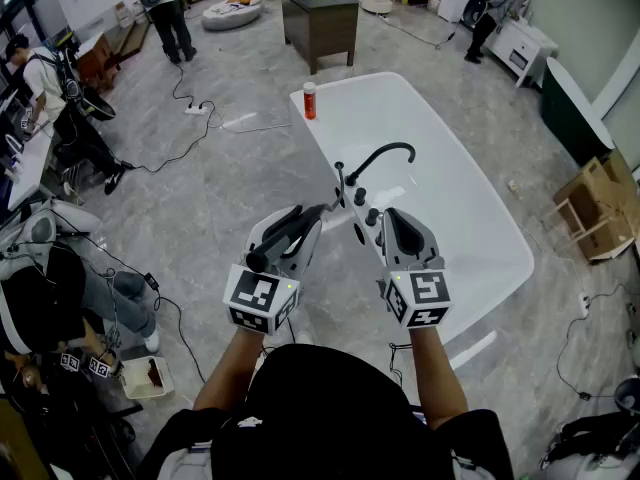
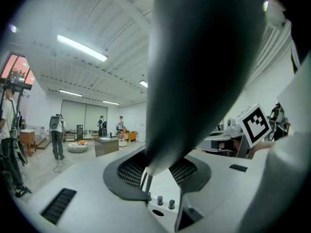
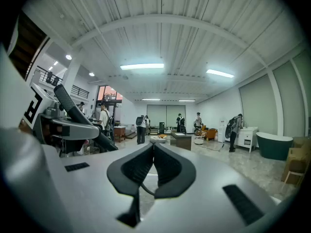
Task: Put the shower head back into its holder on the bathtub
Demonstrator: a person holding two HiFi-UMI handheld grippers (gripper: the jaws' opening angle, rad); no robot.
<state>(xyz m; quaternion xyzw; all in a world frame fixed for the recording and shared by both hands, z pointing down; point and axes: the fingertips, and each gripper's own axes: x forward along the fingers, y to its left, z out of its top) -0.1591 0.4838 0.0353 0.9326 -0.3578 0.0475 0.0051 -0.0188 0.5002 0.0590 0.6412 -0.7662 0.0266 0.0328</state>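
Note:
In the head view my left gripper (image 1: 303,220) is shut on the black shower head (image 1: 283,234), which lies slanted across its jaws with the thin hose running toward the tub fittings. In the left gripper view the shower head (image 2: 204,67) fills the middle as a big dark shape between the pads of that left gripper (image 2: 158,171). My right gripper (image 1: 390,218) is held level beside it over the rim of the white bathtub (image 1: 470,198), shut and empty; its pads meet in the right gripper view (image 3: 153,166). A black curved faucet (image 1: 385,154) and knobs (image 1: 361,197) stand on the rim just ahead.
A red bottle (image 1: 309,100) stands on the tub's far corner. Cables and a power strip (image 1: 196,109) lie on the grey floor to the left. A dark cabinet (image 1: 320,18) stands beyond, people stand about the room, and a wooden crate (image 1: 600,208) sits at the right.

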